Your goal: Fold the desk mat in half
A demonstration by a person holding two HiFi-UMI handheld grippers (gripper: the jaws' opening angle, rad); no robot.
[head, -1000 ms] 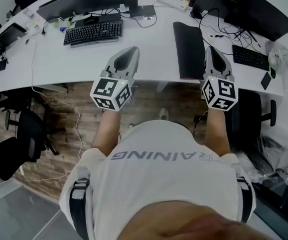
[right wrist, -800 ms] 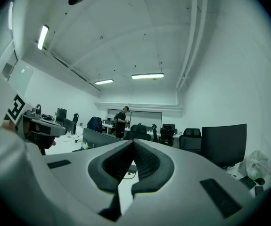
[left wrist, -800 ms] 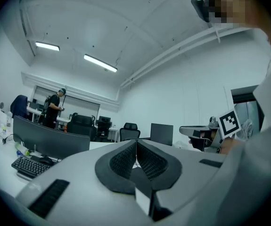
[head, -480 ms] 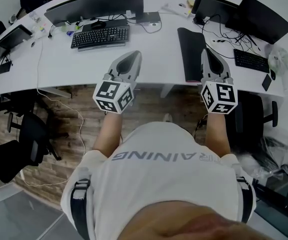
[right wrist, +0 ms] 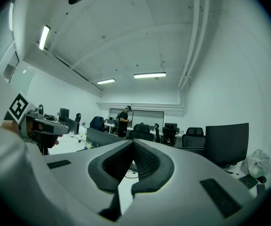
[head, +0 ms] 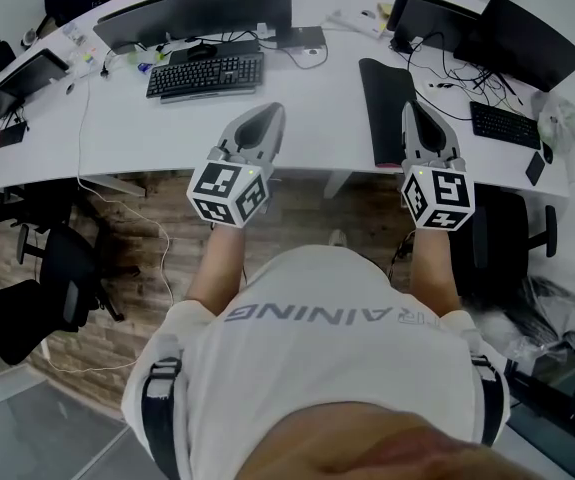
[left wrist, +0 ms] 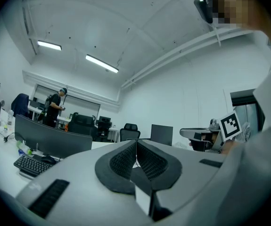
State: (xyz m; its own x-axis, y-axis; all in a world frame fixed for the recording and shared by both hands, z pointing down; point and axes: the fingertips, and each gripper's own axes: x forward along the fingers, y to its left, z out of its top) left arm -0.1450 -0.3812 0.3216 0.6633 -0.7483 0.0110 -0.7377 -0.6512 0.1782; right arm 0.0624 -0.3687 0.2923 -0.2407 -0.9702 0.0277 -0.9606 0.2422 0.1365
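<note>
The black desk mat (head: 385, 108) lies as a narrow strip on the white desk (head: 307, 98), running from the back toward the near edge. My right gripper (head: 411, 110) hovers just right of the mat's near half, shut and empty. My left gripper (head: 269, 113) hangs over the desk's near edge, well left of the mat, also shut with nothing in it. In the left gripper view the jaws (left wrist: 136, 143) meet at the tips. In the right gripper view the jaws (right wrist: 133, 141) are pressed together too. Both point up across the room, so the mat is out of their sight.
A keyboard (head: 207, 73) and a wide monitor (head: 197, 13) sit at the desk's left. More monitors (head: 522, 38) and a second keyboard (head: 507, 125) stand at the right. Office chairs (head: 62, 278) are on the floor at the left. A person (right wrist: 124, 119) stands far off.
The desk has drifted slightly up and to the right in the head view. Both grippers stay shut and empty in nearly the same place.
</note>
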